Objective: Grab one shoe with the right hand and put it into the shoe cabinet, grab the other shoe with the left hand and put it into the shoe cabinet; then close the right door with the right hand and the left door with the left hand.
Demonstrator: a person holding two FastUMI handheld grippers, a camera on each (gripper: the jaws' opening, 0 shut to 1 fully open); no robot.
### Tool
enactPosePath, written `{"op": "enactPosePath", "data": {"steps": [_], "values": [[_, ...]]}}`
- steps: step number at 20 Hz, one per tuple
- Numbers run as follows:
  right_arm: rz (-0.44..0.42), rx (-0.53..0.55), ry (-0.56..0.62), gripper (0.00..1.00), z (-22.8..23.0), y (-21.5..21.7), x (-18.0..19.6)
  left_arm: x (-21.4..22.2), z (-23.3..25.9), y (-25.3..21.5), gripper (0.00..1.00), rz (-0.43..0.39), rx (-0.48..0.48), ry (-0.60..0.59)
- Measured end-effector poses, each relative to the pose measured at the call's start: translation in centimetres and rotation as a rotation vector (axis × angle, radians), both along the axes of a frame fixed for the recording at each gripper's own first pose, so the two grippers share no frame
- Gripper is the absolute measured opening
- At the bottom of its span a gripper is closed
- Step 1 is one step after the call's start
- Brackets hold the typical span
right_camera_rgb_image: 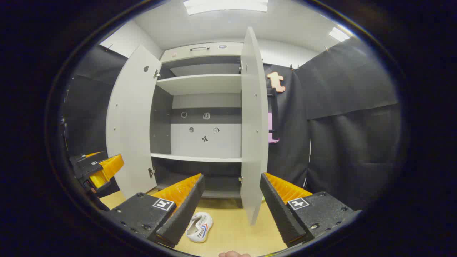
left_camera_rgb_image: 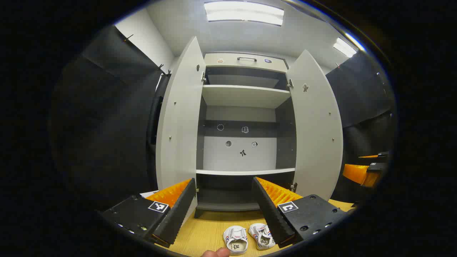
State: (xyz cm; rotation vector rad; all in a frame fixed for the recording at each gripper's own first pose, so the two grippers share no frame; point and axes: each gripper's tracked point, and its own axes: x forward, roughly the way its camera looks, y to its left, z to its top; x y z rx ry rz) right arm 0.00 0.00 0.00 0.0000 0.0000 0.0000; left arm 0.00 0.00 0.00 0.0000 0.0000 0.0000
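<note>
Apparently both empty: left tool (left_camera_rgb_image: 224, 205) and right tool (right_camera_rgb_image: 231, 200), jaws wide apart above shoes (left_camera_rgb_image: 249, 238).

Open way to the shoe cabinet (left_camera_rgb_image: 246, 96) between both swung-out doors. Right door (right_camera_rgb_image: 254, 121) edge-on, partly blocking from the right.

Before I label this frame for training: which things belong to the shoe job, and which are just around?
Job: two shoes on the floor; shoe cabinet; left door; right door, both open.
Around: stickers on the cabinet's back panel; ceiling light.
</note>
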Motion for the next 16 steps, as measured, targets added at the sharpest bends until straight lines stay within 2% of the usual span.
{"op": "enactPosePath", "data": {"steps": [4, 7, 8, 10, 11, 12, 14, 15, 16], "values": [[-0.002, 0.003, 0.002, 0.96, 0.1, 0.3, 0.4, 0.2, -0.4, 0.3, 0.95, 0.002, 0.009, 0.009], [0.001, 0.008, -0.009, 0.96, 0.3, 0.6, 0.6, 0.4, -0.4, 0.4, 0.95, -0.003, 0.009, 0.003], [0.0, 0.005, -0.009, 1.0, 0.4, 0.6, 0.7, 0.4, -0.3, 0.5, 0.95, -0.003, 0.009, 0.0], [0.004, 0.002, -0.013, 0.96, 0.5, 0.8, 0.7, 0.6, -0.3, 0.6, 0.95, -0.002, 0.014, -0.002], [0.006, 0.003, -0.015, 1.0, 0.5, 1.0, 0.8, 0.7, -0.2, 0.6, 0.95, -0.002, 0.016, -0.003], [0.009, 0.003, -0.016, 0.97, 0.6, 1.2, 0.9, 0.6, -0.2, 0.6, 0.95, -0.005, 0.018, -0.003], [0.014, 0.001, -0.014, 1.0, 0.4, 1.5, 0.9, 0.6, -0.2, 0.6, 0.95, -0.005, 0.021, -0.005], [0.018, -0.001, -0.011, 0.96, 0.2, 1.7, 0.9, 0.6, -0.1, 0.7, 0.95, -0.004, 0.023, -0.006], [0.021, -0.001, -0.011, 1.0, 0.3, 1.9, 0.9, 0.6, -0.2, 0.8, 0.95, -0.004, 0.025, -0.005]]}}
